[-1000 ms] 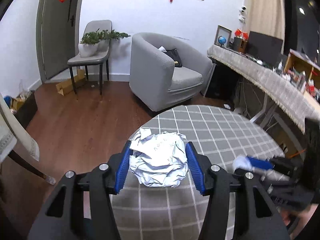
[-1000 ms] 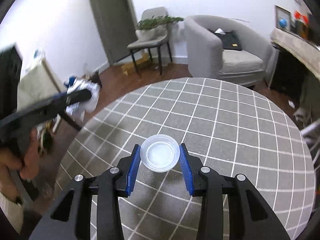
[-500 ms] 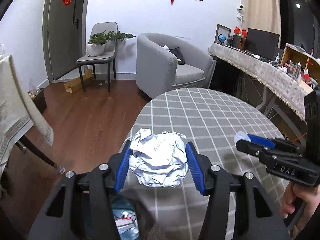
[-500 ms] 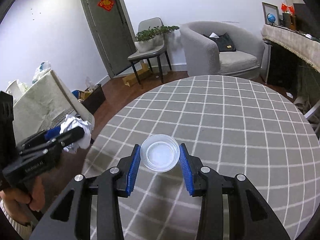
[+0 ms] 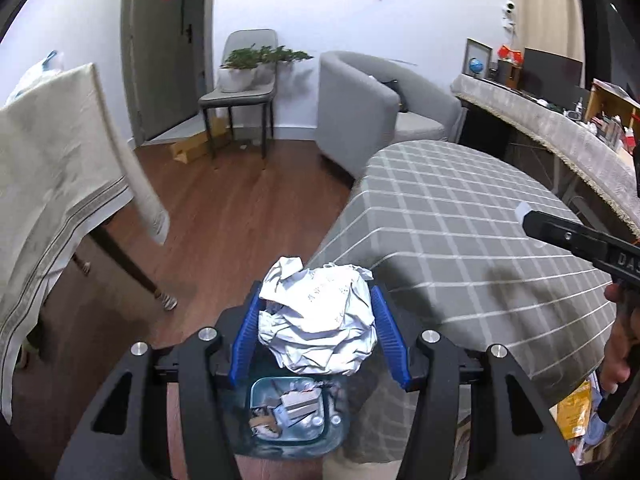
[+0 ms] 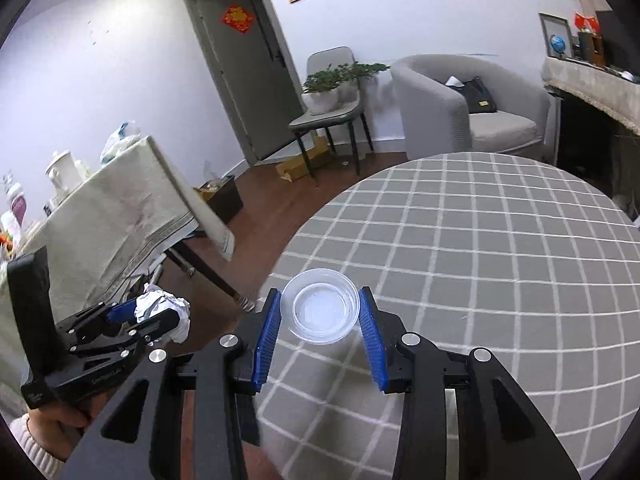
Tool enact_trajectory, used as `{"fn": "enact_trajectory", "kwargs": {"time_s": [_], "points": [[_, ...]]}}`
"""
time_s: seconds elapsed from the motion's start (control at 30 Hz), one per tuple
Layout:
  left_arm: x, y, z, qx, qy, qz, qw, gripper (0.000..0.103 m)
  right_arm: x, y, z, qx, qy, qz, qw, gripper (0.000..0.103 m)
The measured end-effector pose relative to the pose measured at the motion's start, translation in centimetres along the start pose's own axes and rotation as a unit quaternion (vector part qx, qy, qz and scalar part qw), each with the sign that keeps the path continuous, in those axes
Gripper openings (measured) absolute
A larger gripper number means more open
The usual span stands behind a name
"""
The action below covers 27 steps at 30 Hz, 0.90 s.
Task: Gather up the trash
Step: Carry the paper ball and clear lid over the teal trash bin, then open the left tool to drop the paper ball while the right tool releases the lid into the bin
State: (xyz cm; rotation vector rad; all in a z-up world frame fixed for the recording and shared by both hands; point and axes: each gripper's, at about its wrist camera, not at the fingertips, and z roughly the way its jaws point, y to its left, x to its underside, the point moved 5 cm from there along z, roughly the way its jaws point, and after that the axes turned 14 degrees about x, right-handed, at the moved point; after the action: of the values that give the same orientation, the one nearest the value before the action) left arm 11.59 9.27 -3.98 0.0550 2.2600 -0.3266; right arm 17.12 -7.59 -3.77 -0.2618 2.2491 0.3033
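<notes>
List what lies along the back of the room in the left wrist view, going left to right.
Draped cloth → door → chair with potted plant → armchair → long covered counter.

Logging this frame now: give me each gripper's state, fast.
Left gripper: shut on the crumpled paper ball.
Right gripper: shut on the clear plastic cup.
</notes>
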Motion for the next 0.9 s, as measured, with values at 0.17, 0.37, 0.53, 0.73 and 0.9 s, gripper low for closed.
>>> {"fn": "enact_trajectory", "kwargs": {"time_s": [0.17,0.37,0.53,0.73,0.9], "points": [[2.0,3.9,-0.2,-0.017,0.007,-0.026,0.9995,0.057,0.5,3.2,0.4,-0.013,0.002,-0.018,1.000,0.040],[3.7,7.5,0.1,-0.023,0.034,-0.063,0.9972,0.057,1.2,7.4,1.0,-0.026,0.003,-0.051,0.998,0.040],[5.8,9.4,1.1,-0.026,0.075,-0.072,0.9942,0.057,1.8,9.9,2.1,-0.037,0.011,-0.066,0.997,0.040],[7.6,10.6,2.5,-0.019,0.114,-0.076,0.9903,0.058,2.5,12.7,3.8,-0.050,0.030,-0.079,0.995,0.040],[8.6,11.9,3.4,-0.013,0.138,-0.096,0.9856,0.060,3.3,14.6,4.8,-0.055,0.043,-0.097,0.993,0.040]]}}
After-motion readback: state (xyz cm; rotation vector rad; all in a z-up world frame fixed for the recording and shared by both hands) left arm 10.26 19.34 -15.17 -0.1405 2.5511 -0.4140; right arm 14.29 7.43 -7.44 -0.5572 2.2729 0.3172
